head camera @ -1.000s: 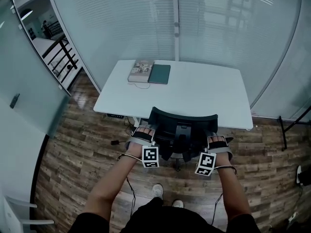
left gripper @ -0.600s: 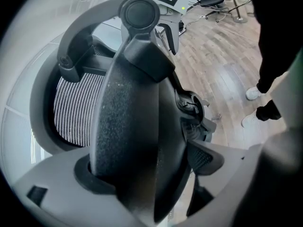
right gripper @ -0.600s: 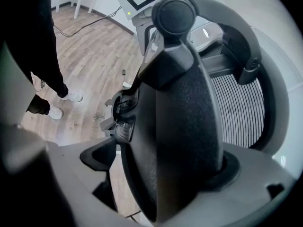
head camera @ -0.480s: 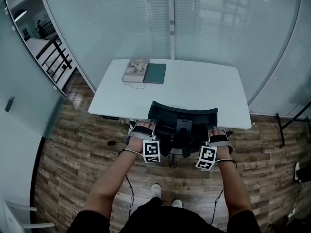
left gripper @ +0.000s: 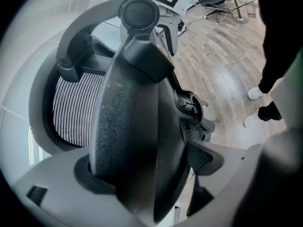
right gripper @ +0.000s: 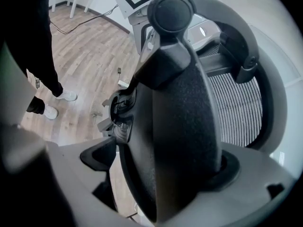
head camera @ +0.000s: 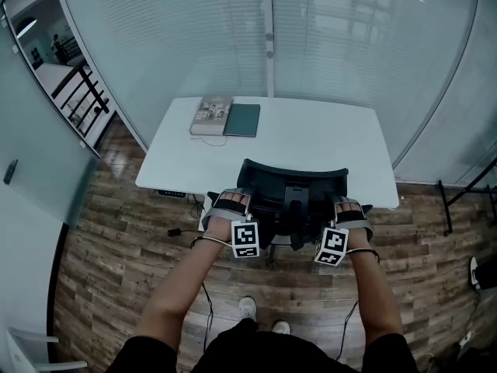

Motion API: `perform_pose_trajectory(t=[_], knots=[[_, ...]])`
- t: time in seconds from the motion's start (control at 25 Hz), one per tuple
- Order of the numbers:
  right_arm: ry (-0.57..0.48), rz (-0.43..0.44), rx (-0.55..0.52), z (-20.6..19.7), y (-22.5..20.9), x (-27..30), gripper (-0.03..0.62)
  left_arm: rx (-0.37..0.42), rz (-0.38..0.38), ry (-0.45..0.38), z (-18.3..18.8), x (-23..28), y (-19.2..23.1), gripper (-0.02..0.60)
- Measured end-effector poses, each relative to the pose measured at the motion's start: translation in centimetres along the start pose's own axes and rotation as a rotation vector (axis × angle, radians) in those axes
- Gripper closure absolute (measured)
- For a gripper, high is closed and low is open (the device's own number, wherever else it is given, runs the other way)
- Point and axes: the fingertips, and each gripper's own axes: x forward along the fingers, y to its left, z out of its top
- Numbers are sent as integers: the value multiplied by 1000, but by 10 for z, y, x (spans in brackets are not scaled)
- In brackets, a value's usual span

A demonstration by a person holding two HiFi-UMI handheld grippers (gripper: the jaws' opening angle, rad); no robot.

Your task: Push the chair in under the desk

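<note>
Black mesh chair (head camera: 293, 186) stands partly under the near edge of the white desk (head camera: 311, 142), left tongs (head camera: 231, 203) clamped on its left armrest (left gripper: 132, 126), right tongs (head camera: 349, 210) on its right armrest (right gripper: 182, 126); push both evenly toward the far side, keeping it square.

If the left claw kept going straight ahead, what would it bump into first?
The left claw is clamped on the armrest, so that first. Beyond it, probably the white desk; depth is unclear.
</note>
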Motion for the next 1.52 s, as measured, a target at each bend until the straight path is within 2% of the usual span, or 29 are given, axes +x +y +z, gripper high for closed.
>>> perform_pose_trajectory(t=[0.28, 0.8, 0.96, 1.36, 1.52], knots=[[-3, 36, 17, -11, -1, 10, 82, 1, -4, 1, 7, 10, 9, 106], [7, 5, 20, -14, -16, 14, 82, -3, -8, -7, 9, 19, 16, 106], [2, -34, 19, -13, -19, 15, 83, -6, -5, -3, 8, 19, 16, 106], [5, -68, 31, -14, -24, 15, 83, 13, -4, -30, 9, 17, 15, 106], [1, -57, 28, -13, -23, 14, 83, 7, 7, -21, 9, 17, 18, 106]])
